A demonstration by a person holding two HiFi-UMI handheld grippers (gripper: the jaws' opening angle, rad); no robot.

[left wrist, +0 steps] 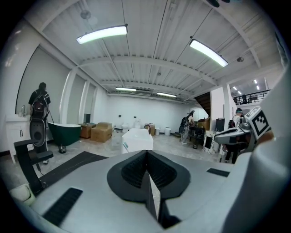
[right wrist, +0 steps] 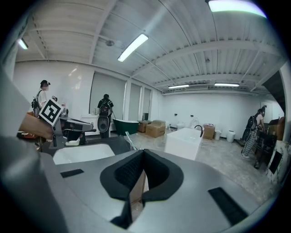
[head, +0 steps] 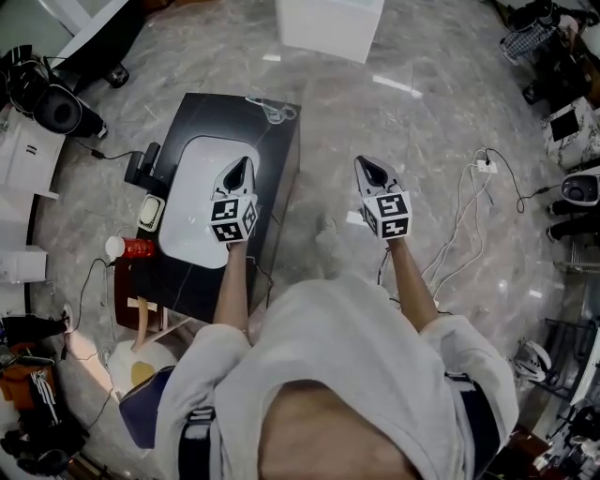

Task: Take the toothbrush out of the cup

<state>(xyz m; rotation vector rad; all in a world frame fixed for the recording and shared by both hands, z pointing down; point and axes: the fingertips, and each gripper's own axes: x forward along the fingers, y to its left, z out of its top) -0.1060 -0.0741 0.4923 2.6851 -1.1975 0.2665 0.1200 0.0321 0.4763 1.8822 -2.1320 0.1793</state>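
A clear cup (head: 275, 112) with the toothbrush in it stands at the far end of a black vanity counter (head: 281, 155) that holds a white sink (head: 192, 202). My left gripper (head: 242, 162) hovers over the sink, short of the cup, with its jaws shut and nothing in them. My right gripper (head: 365, 162) hangs over the floor to the right of the counter, also shut and empty. In the right gripper view the toothbrush (right wrist: 128, 139) sticks up beyond the sink (right wrist: 82, 153), to the left of my right gripper (right wrist: 143, 153). The left gripper view has my left gripper (left wrist: 146, 153) pointing out into the room.
On the counter's left side lie a soap dish (head: 151, 213), a red can (head: 139, 248) and a black device (head: 143, 167). A white block (head: 328, 25) stands on the floor beyond the counter. Cables (head: 466, 220) trail across the floor at the right.
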